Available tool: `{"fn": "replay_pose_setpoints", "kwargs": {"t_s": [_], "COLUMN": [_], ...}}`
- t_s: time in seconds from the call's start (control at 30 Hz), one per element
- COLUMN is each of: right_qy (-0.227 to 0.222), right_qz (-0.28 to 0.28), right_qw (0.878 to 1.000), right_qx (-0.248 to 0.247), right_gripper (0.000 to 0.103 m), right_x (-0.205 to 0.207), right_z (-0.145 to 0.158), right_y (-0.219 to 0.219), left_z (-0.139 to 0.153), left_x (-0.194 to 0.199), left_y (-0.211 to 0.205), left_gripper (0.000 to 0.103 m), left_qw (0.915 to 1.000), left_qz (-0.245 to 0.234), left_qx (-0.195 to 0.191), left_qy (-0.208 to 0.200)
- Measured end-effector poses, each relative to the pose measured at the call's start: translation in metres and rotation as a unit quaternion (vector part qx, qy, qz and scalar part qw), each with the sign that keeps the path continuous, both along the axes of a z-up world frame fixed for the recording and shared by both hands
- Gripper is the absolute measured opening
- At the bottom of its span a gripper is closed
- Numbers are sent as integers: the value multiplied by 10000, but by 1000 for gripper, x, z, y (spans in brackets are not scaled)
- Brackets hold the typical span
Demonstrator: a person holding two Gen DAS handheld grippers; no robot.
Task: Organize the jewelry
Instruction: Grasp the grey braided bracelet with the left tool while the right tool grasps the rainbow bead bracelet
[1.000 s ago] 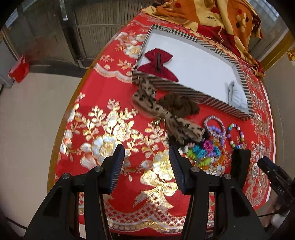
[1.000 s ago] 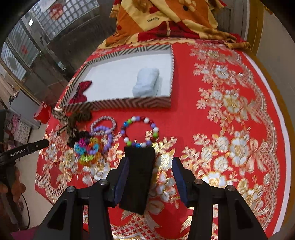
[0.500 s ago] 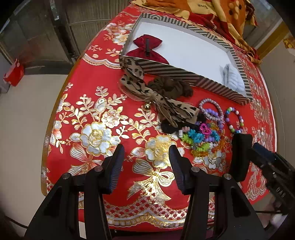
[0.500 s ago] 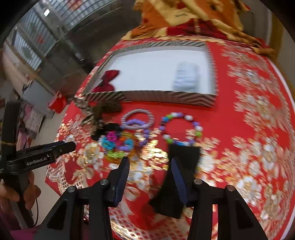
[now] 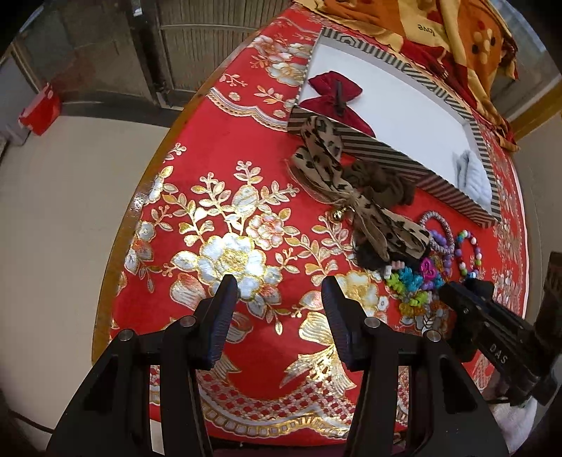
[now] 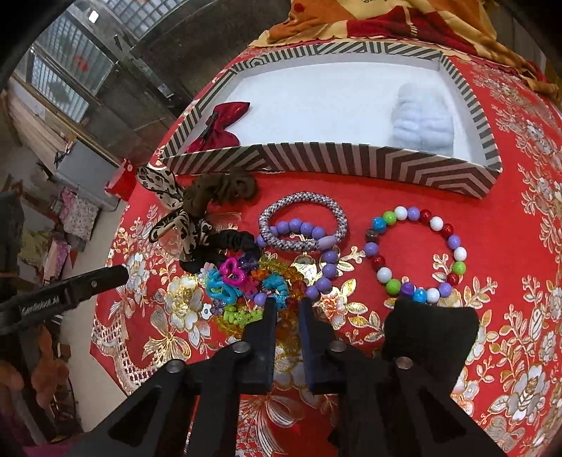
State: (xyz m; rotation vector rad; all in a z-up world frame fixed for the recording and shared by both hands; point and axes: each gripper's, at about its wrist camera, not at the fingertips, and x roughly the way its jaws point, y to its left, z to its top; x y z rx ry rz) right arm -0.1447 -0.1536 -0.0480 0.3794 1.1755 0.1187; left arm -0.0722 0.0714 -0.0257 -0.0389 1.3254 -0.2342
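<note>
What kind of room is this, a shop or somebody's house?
Probably somebody's house, though I can't be sure. A table wears a red and gold tablecloth, a patterned blanket is heaped behind the striped box, and hair ties and bead bracelets lie loose, not on display.

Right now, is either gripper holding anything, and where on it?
Left gripper: open, nothing held. Right gripper: jaws shut at the near edge of the colourful bead pile; which piece is pinched cannot be told.
</note>
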Motion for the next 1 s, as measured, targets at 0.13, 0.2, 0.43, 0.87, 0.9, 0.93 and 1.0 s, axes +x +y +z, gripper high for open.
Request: {"fn": "replay_pose_setpoints", "kwargs": {"t_s": [0.13, 0.2, 0.43, 0.87, 0.9, 0.93, 1.0], "right_qy": [-138, -214, -523, -683, -676, -671, -653], "right_qz": [-105, -160, -407, -637, -633, -631, -624], "right_qw": [9998, 9996, 9976, 9954, 9955, 9955, 9956], "right_qx": [18, 77, 193, 213, 210, 212, 234], "right_gripper": [9, 9, 9, 9, 9, 9, 9], "right_x": [-15, -21, -39, -54, -53, -53, -53], "right_z": [15, 24, 56, 77, 76, 76, 75], "right_y": [-10, -15, -30, -48, -48, -49, -49], "left_z": [3, 5, 20, 21, 19, 17, 11], "left_x": [3, 4, 7, 34, 36, 38, 39], "left_y": [-2, -6, -38, -117, -123, -130, -143], "left_gripper": [49, 49, 49, 49, 49, 49, 49], "left_qw": [10000, 9999, 9984, 9936, 9938, 9933, 9914], "left_qz": [-35, -84, -467, -1023, -1053, -1115, -1292], "left_qx": [-49, -86, -289, -466, -339, -275, -143], "left_qy": [-41, -59, -162, 72, 81, 108, 133]}}
